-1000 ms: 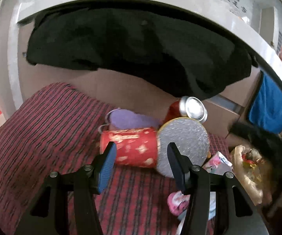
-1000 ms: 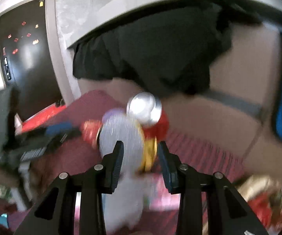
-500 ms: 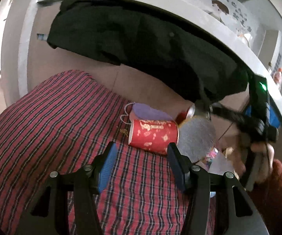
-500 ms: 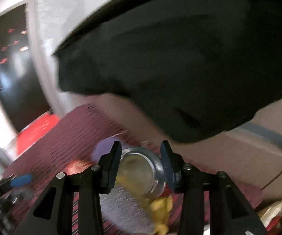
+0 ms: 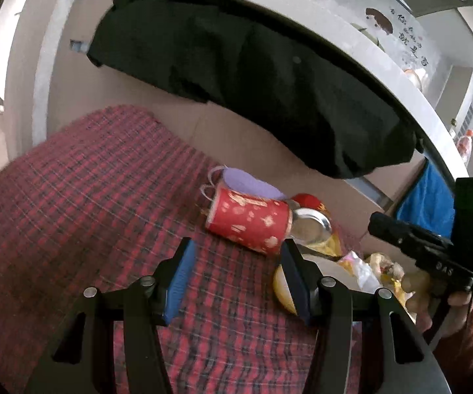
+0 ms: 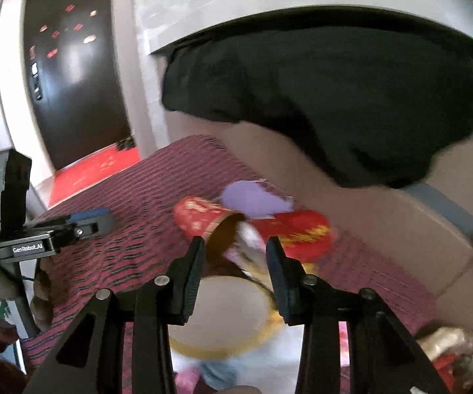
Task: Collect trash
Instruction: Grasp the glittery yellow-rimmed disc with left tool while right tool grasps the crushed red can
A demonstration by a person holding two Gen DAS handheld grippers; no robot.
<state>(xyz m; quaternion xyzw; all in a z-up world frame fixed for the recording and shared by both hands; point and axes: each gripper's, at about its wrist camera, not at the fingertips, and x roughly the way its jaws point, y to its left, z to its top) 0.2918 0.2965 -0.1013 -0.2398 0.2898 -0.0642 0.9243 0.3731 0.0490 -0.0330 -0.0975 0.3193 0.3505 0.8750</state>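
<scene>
I see red cup (image 5: 247,220) lying on side, long way across, just ahead of left gripper (image 5: 236,272), fingers wide apart, empty. Right gripper (image 6: 234,269) just closing a bit, nothing pinched.

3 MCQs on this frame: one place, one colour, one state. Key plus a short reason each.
1. The red paper cup lies on:
A. a plaid cloth
B. a bare floor
C. a shelf

2. The mask behind the cup is:
A. green
B. purple
C. white

3. The left gripper is:
A. shut on the cup
B. shut on the mask
C. open, holding nothing

Key:
1 A, the cup rests on its side on the red plaid cloth.
2 B, a purple face shows above the cup.
3 C, only cloth shows between its fingers.
</scene>
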